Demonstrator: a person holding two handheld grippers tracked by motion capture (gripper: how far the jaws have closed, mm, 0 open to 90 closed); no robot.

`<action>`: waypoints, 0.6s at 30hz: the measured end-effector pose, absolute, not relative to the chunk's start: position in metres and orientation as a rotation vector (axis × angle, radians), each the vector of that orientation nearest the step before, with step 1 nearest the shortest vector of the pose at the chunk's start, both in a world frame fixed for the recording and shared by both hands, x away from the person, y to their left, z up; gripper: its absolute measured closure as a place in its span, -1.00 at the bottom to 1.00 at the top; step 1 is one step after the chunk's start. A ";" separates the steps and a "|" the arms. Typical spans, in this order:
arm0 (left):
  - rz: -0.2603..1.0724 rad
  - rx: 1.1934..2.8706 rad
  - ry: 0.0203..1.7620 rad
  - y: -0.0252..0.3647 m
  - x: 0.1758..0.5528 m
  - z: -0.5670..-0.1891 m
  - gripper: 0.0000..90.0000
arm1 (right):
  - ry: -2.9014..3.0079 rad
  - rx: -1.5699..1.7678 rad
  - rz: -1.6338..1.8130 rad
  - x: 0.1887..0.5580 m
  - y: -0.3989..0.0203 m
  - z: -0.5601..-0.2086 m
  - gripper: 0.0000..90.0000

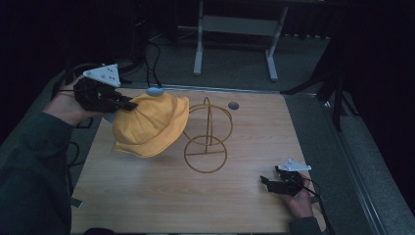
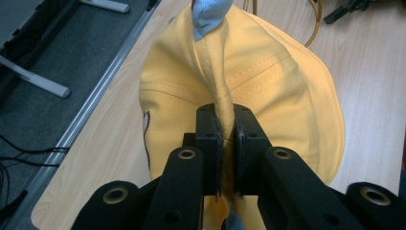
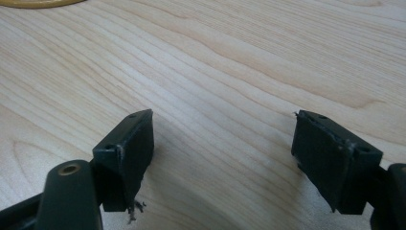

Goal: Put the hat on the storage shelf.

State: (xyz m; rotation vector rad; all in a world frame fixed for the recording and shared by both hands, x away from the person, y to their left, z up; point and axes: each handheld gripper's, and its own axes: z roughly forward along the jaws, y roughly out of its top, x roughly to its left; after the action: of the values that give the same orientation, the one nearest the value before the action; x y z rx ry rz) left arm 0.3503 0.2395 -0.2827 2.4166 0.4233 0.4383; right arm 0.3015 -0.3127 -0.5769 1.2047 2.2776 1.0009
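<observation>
**Hat at the left tool, stand between, right tool low on the counter**

We see the left tool [image 1: 128, 105] at the far left of the counter [image 1: 147, 196], its jaws closed on a fold of the hat [image 1: 151, 125], which hangs just ahead of it and to its right, above the counter. Just beyond the hat, further from that tool, stands the wire stand [image 1: 206, 139], touching or nearly touching the hat's edge. The right tool [image 1: 266, 182] sits well apart at the near right, jaws spread over bare counter, the stand ahead and to its left. A small round hole [image 1: 233, 105] lies behind the stand.
</observation>
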 end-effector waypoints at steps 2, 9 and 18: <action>0.445 2.413 0.418 0.238 0.350 -0.280 0.85 | 2.277 1.205 1.001 0.301 -0.313 -0.577 -0.51; 0.467 2.389 0.415 0.234 0.351 -0.272 0.85 | 2.277 1.205 1.001 0.301 -0.313 -0.577 -0.51; 0.471 2.387 0.401 0.227 0.353 -0.269 0.85 | 2.278 1.204 1.000 0.301 -0.313 -0.577 -0.51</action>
State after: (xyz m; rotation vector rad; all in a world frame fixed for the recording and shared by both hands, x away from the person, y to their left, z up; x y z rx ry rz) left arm 0.3530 0.2275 -0.2690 2.3870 0.4006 0.4708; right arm 0.3015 -0.3127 -0.5769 1.2045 2.2775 1.0003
